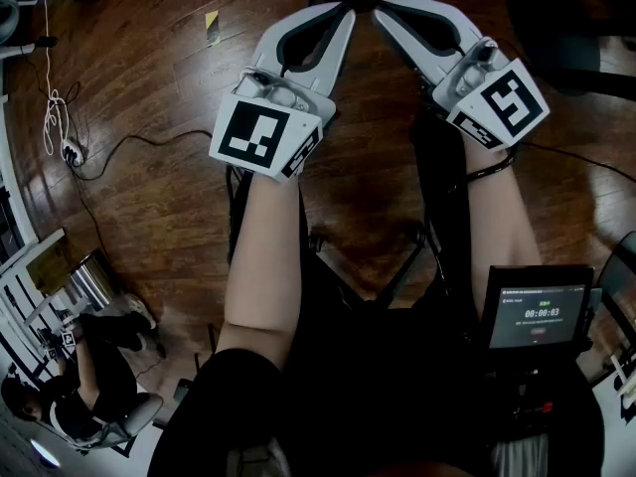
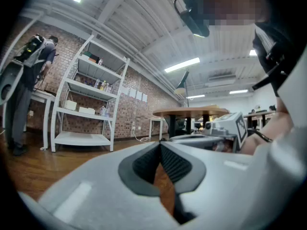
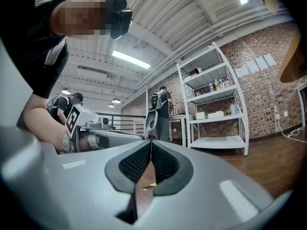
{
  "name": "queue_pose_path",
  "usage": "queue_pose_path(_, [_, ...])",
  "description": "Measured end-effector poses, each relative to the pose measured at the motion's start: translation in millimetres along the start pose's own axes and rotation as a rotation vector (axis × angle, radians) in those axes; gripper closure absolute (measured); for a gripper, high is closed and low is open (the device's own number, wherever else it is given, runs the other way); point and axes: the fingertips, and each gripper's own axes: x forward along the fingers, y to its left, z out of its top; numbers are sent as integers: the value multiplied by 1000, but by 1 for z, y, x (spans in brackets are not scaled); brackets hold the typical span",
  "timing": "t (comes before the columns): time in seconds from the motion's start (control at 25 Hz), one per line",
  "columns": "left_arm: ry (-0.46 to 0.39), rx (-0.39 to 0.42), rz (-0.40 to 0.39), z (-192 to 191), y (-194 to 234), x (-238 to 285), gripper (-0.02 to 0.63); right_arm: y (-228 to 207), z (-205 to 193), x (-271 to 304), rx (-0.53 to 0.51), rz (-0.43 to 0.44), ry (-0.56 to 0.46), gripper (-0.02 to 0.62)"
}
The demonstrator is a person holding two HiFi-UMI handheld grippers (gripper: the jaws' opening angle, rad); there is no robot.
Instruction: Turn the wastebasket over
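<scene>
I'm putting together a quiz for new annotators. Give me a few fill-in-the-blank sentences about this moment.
1. The jaws of the left gripper and the right gripper are both ____, with nothing between them.
2. The floor below the grippers is made of ____.
3. In the right gripper view, the wall behind the white shelf unit is built of ____.

Missing words: shut; wood; brick.

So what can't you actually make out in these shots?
- No wastebasket shows in any view.
- Left gripper view: the things on the shelf are too small to name.
- Head view: the yellow scrap on the floor is too small to identify.
- Head view: the bystander is cut off by the lower left edge.
</scene>
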Motion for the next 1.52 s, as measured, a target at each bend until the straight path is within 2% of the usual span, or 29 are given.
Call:
queue_pose_path(0.16, [6, 7, -4, 5, 7, 1, 604, -11, 3, 7, 20, -37, -2, 584])
queue_pose_path(0.4, [5, 12, -2, 5, 14, 3, 604, -15, 7, 12, 11, -46, -4, 583])
queue_pose_path(0.6, [8, 20, -9, 8, 37, 31, 604, -53, 11, 27, 53, -67, 1, 583])
queue_pose_path(0.92, [17, 25, -29, 14, 72, 58, 604, -96, 21, 64, 28, -78, 11, 583])
queue_pose_path(1.08, [4, 27, -35, 29, 84, 68, 604, -106, 25, 78, 13, -76, 28, 583])
queue_pose_path(1.2, [-5, 26, -36, 36, 99, 74, 604, -111, 16, 90, 4, -68, 52, 583])
queue_pose_path(1.36, [-10, 19, -22, 43, 139, 107, 604, -148, 0, 115, 9, -48, 88, 584])
queue_pose_path(1.52, [1, 14, -26, 41, 151, 122, 604, -167, -5, 115, 42, -63, 88, 583])
